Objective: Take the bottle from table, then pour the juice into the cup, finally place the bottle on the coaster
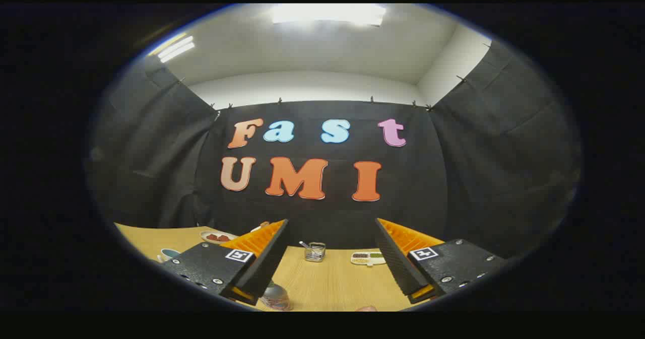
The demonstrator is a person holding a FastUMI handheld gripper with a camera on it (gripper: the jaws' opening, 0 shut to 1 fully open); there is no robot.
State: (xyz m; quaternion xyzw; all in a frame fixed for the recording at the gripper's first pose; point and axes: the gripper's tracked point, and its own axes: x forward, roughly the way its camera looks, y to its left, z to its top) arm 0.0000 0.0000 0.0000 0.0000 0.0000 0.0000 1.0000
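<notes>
Looking along the gripper (330, 258), I see its jaws standing wide apart with nothing between them, raised above the wooden worktop (332, 283) and pointing more toward the back wall than down at the things. The bottle (276, 296) seems to be the rounded, silvery object with a coloured label low down, just beside the near end of the left finger and partly covered by it; I cannot tell for sure that it is the bottle, because so little of it shows. A cup (168, 254) with a blue inside stands further to the left on the worktop, next to a small plate (217, 237) with something red on it. Beyond the fingers, near the wall, stand a small wire basket (315, 252) with a spoon in it and a flat dish (368, 258) with several compartments. I cannot make out a coaster with any certainty. In my judgement the task is at its very beginning, the reach for the bottle. To do this well, the gripper should tilt down and move to the left, so that the bottle comes to the middle between the fingers and not outside the left one. The jaws should remain fully open until both sides are past the bottle body, and close on the body, not on the narrow top, so it will not slip during pouring.
</notes>
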